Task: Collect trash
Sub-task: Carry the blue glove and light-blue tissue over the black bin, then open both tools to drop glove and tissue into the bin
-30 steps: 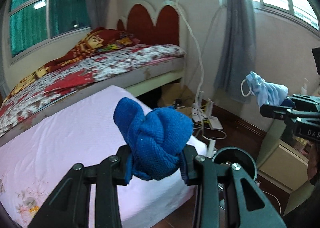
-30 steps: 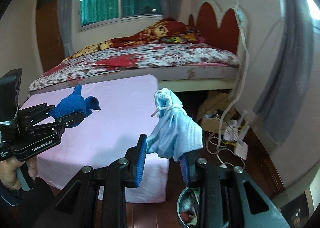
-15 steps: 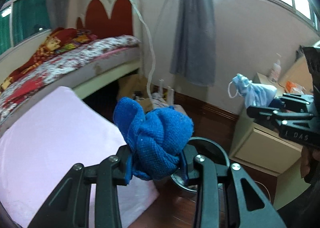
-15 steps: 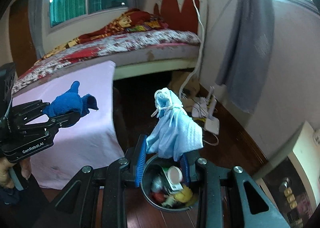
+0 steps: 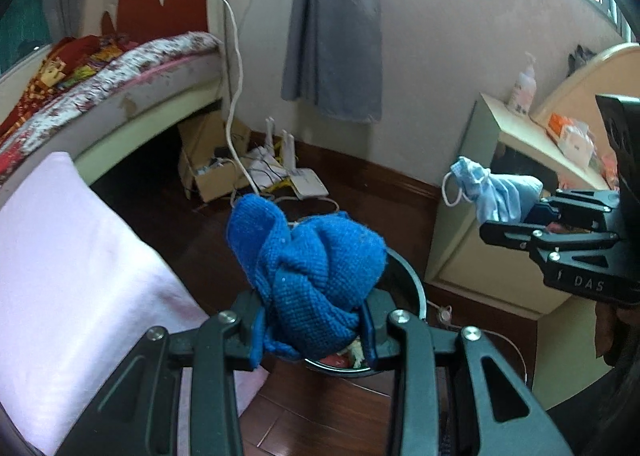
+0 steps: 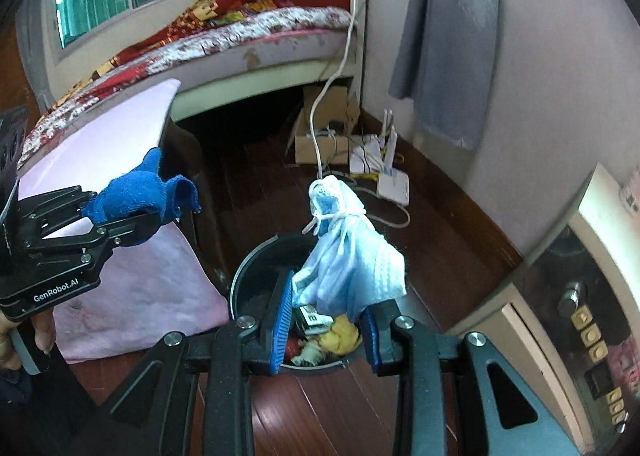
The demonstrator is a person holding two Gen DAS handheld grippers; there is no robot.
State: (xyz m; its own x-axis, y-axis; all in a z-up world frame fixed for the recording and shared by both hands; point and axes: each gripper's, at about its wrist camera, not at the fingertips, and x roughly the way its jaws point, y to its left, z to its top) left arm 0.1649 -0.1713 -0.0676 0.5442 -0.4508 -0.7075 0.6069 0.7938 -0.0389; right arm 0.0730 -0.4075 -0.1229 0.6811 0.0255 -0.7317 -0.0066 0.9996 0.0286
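Blue knitted cloth (image 5: 316, 280) sits clamped in your left gripper (image 5: 314, 330), above the trash bin (image 6: 256, 256). Pale blue face mask (image 6: 352, 268) is pinched in your right gripper (image 6: 326, 326), also over the bin, beside the pink mattress (image 6: 120, 256).

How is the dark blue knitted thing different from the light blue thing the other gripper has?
The dark blue knitted cloth is thick, woolly and bunched into a round ball; the light blue face mask is thin, pleated and hangs crumpled. The mask has white ear strings tied around its top, the cloth has none. The cloth sits in the left gripper, the mask in the right gripper. Both are pinched between jaws, with the trash bin below.
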